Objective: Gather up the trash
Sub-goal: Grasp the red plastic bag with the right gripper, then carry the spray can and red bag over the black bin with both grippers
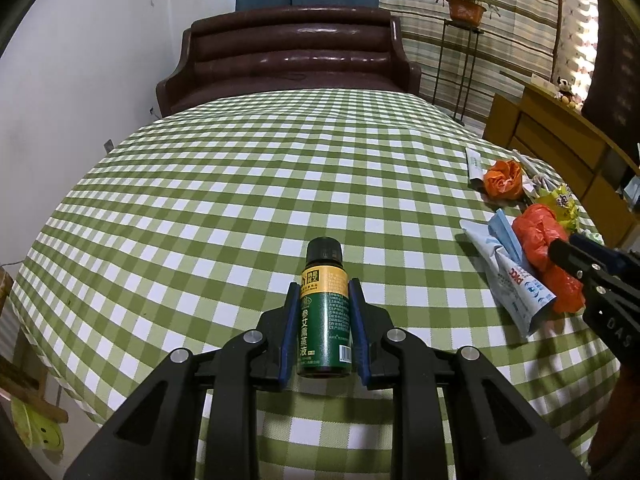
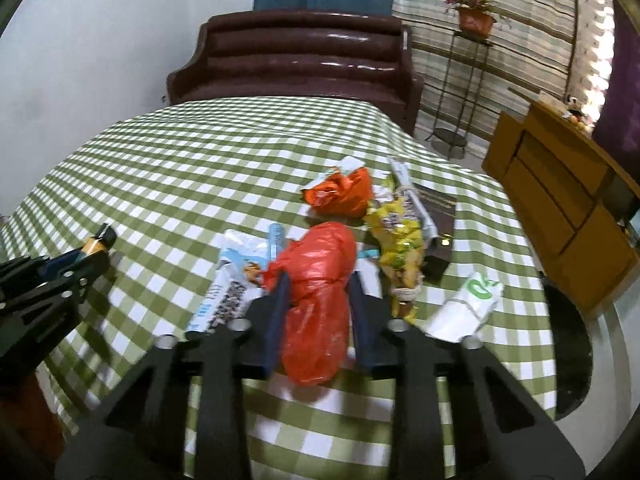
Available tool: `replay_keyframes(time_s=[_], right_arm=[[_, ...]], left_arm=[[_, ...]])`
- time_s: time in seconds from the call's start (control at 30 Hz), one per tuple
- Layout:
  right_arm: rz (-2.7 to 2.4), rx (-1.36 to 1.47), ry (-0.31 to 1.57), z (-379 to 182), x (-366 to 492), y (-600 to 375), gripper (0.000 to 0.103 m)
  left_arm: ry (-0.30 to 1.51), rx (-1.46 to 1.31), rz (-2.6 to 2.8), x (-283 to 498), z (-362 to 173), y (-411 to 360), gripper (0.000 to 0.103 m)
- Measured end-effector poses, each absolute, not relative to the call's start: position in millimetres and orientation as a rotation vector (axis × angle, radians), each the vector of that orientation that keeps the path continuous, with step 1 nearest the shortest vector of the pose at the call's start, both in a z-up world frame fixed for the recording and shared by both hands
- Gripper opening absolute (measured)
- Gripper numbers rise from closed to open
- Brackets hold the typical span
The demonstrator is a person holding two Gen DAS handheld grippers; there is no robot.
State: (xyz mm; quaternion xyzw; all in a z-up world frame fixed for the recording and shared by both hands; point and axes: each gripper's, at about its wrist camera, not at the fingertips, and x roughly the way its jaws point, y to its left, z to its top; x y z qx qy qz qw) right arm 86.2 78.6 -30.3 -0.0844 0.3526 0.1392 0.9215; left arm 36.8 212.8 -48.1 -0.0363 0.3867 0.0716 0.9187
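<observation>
Between the blue-padded fingers of the right gripper [image 2: 318, 312] lies a crumpled red-orange plastic bag [image 2: 318, 292], pinched on both sides, its loose end spilling back toward the camera; the fingers are closed on it. The bag rests at the near edge of a litter pile on the bench [image 1: 200, 200], which is covered by a green-and-white checked cloth. Just left of the bag lie a white and blue printed wrapper [image 2: 230, 292] and a pale blue strip [image 2: 276, 240], touching one another. Beyond the bag sits a second orange crumpled bag [image 2: 344, 192], and to its right a yellow snack wrapper [image 2: 400, 248] lies against a dark flat packet [image 2: 438, 220]. A white folded paper with green print [image 2: 468, 304] lies near the right finger, apart from the bag. The left gripper [image 1: 325, 320] is closed on a small green bottle [image 1: 325, 320] with a yellow upper label and a black cap, held lengthwise between the fingers, cap pointing away, over the open cloth well left of the pile. Behind the bench stands a dark brown padded chair [image 1: 292, 48]. To the right are a wooden cabinet [image 1: 552, 132] and a metal stand bearing a potted plant [image 1: 466, 6] before striped curtains.
</observation>
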Motion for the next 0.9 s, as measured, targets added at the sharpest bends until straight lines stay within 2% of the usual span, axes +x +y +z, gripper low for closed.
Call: replay_keyframes(time_s=[0.23, 0.63, 0.9], right_arm=[[0.290, -0.171, 0.715, -29.2, 83.0, 75.5, 0.015], [0.258, -0.107, 0.619, 7.4, 60.8, 31.6, 0.014], [0.115, -0.071, 0.552, 26.8, 51.8, -38.3, 0.014]], left_arm=[[0.787, -0.069, 0.141, 36.6, -45.4, 208.0, 0.025], [0.740, -0.057, 0.079, 37.3, -21.2, 178.7, 0.025], [0.711, -0.040, -0.042, 48.9, -2.9, 123.7, 0.025]])
